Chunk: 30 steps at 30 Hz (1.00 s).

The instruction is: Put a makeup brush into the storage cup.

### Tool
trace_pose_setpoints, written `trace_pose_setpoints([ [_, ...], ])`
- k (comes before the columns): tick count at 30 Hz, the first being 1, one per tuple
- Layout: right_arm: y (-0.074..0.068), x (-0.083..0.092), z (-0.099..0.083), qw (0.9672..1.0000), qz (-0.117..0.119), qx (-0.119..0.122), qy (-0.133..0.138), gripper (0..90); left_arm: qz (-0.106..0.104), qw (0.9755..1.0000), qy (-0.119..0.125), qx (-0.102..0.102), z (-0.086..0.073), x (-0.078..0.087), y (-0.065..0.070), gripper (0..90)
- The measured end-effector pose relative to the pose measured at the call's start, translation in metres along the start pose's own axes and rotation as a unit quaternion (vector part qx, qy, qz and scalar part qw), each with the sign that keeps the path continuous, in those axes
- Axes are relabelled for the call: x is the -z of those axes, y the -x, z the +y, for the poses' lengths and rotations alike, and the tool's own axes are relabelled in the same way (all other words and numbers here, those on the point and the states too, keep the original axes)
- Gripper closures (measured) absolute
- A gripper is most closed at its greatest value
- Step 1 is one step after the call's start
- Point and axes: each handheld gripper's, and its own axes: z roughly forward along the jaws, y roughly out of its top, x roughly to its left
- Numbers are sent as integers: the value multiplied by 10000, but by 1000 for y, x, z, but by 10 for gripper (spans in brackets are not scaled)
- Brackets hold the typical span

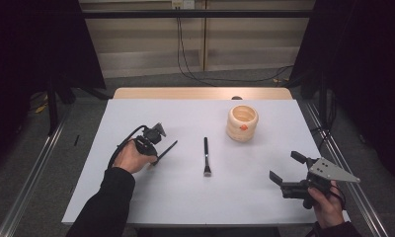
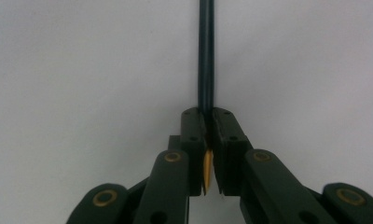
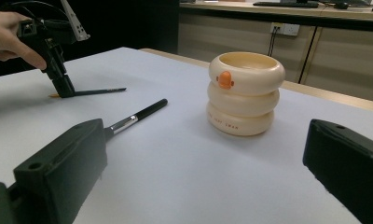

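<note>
Both black fingers (image 2: 194,140) of the left gripper (image 1: 157,159) are pinching a thin dark pencil (image 1: 168,149) near its sharpened end, the pads pressing against its shaft from either side. In the left gripper view the pencil (image 2: 206,56) is showing as a slim, dark blue-black stick running straight away from the jaws over the white table (image 2: 82,70), while its yellowish pointed tip is poking back between the two pads. In the right gripper view the same pencil (image 3: 100,90) is lying nearly level, just over the table surface, with the left gripper (image 3: 63,88) standing on it and a small orange-yellow tip peeking out behind the jaws. The person's left hand (image 1: 131,157) is wrapping round the gripper's body at the left part of the table (image 1: 136,197).

Over at the right edge, the right gripper (image 1: 287,170) is sitting in the right hand (image 1: 326,202) with its jaws spread wide and holding nothing.

Between the two grippers a black-handled brush (image 1: 206,156) with a metal ferrule is lying flat on the table, well apart from the pencil. Farther back and to the right, a cream-coloured ringed holder (image 1: 242,122) with a small orange mark is standing upright.
</note>
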Motion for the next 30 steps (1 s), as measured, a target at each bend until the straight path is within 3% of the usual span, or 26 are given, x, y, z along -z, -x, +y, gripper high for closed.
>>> trace_pose_setpoints([
  [3, 1, 0, 0, 10000, -40, 8, -10, 0, -170, 9999, 16, -4, 0, 0, -3, 840],
  [18, 2, 0, 0, 10000, -27, -25, 1, 0, -378, 9989, 247, 86, -9, 4, -11, 841],
  [30, 2, 0, 0, 10000, -34, -46, -34, 0, -577, 9957, 714, -79, -14, 16, -11, 841],
])
